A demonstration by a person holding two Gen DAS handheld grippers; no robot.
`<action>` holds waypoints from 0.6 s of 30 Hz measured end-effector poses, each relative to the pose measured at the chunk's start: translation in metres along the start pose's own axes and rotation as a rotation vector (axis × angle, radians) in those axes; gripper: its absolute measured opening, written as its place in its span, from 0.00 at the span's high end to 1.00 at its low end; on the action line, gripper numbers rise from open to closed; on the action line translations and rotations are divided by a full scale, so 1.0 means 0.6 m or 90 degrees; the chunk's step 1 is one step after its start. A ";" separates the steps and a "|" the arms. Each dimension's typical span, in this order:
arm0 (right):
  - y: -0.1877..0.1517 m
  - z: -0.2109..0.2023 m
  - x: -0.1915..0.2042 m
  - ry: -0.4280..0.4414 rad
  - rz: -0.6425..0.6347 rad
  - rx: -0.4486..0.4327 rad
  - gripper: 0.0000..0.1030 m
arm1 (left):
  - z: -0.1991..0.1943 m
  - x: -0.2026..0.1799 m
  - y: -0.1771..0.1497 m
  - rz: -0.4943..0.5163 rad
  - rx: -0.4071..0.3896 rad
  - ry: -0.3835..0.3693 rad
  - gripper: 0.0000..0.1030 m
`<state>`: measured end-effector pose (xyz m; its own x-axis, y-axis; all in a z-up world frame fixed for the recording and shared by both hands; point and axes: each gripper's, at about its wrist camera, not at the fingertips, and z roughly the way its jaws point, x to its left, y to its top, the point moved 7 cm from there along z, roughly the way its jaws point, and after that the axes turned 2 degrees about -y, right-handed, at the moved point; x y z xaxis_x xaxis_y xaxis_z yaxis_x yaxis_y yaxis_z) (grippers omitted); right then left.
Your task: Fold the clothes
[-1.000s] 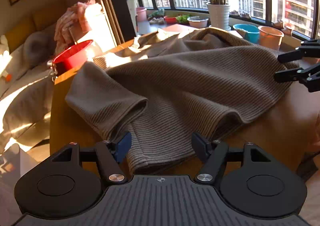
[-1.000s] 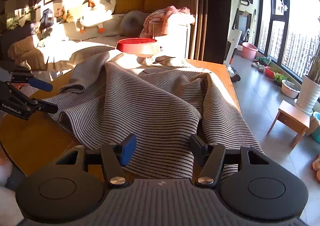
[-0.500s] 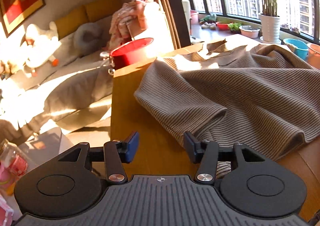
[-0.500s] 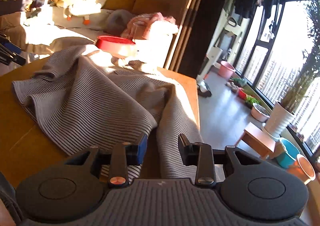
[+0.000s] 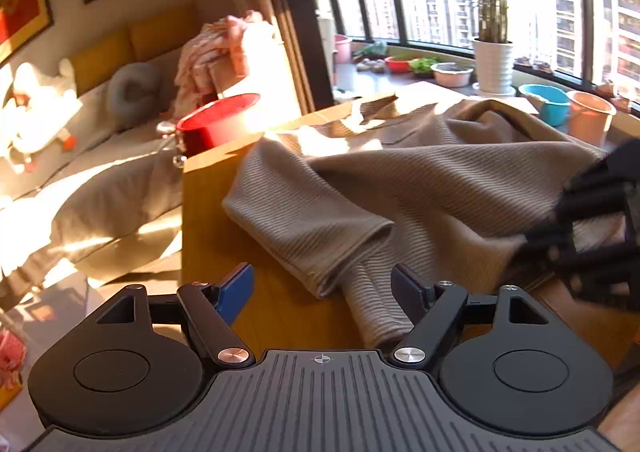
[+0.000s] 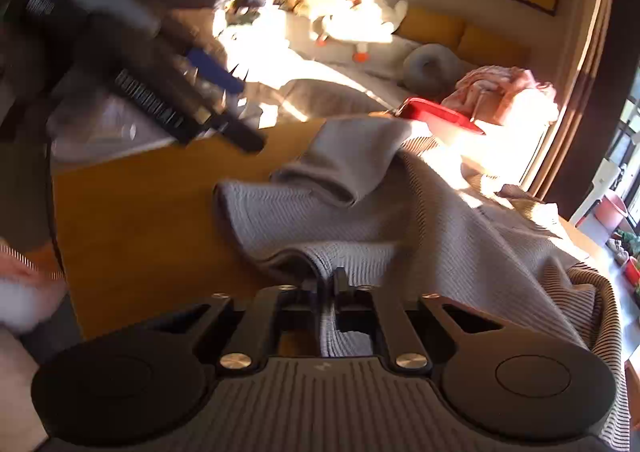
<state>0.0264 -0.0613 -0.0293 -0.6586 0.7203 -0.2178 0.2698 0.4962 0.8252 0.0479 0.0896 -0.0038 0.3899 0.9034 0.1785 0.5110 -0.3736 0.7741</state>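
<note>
A brown ribbed sweater (image 5: 420, 180) lies rumpled on the wooden table (image 5: 208, 236), one sleeve folded over its body. My left gripper (image 5: 322, 288) hovers at the near hem. Its jaws are opening; a strip of hem lies between the fingers, nearer the right one, and no pad presses it. In the right wrist view the sweater (image 6: 440, 220) looks grey-striped, and my right gripper (image 6: 328, 280) is shut on a raised fold of its near edge. The left gripper (image 6: 236, 104) shows blurred at the upper left there. The right gripper (image 5: 560, 220) is a dark blur on the cloth's right side.
A red basin (image 5: 218, 124) stands just past the table's far left corner, with a pink heap of cloth (image 5: 224, 52) behind it. A sofa with a plush toy (image 6: 360, 24) lies beyond. A potted plant (image 5: 494, 66) and buckets (image 5: 546, 102) line the window.
The right jaws have closed onto the sweater's edge, and that gripper has swung left and rolled. The left jaws narrowed, then widened, and the left gripper came back over the hem.
</note>
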 end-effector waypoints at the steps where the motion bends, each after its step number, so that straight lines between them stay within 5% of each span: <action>1: 0.014 -0.011 -0.015 -0.005 0.021 -0.016 0.96 | -0.001 -0.016 -0.002 0.018 -0.002 -0.027 0.18; 5: 0.063 -0.055 -0.064 -0.011 0.085 -0.068 0.96 | 0.014 -0.084 0.000 0.094 -0.013 -0.067 0.12; 7: 0.072 -0.067 -0.071 -0.016 0.083 -0.083 0.96 | 0.042 -0.100 0.010 0.111 -0.014 -0.037 0.12; 9: 0.065 -0.072 -0.071 -0.017 0.084 -0.082 0.96 | 0.074 -0.104 0.017 0.121 -0.011 0.007 0.27; 11: 0.049 -0.079 -0.070 -0.025 0.075 -0.072 0.95 | 0.102 -0.090 0.021 0.112 0.003 0.046 0.67; 13: 0.017 -0.091 -0.069 -0.066 0.047 -0.055 0.80 | 0.103 -0.055 0.029 0.059 0.000 0.066 0.72; 15: -0.028 -0.108 -0.067 -0.144 0.007 -0.039 0.35 | 0.092 -0.022 0.038 0.011 -0.010 0.079 0.73; 18: -0.093 -0.119 -0.082 -0.220 0.013 0.008 0.33 | 0.072 0.007 0.050 -0.019 -0.025 0.095 0.74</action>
<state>-0.0066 -0.1591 -0.0272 -0.3764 0.8508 -0.3665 0.2910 0.4842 0.8251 0.0982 0.0732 -0.0063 0.2558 0.9363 0.2407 0.4898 -0.3401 0.8027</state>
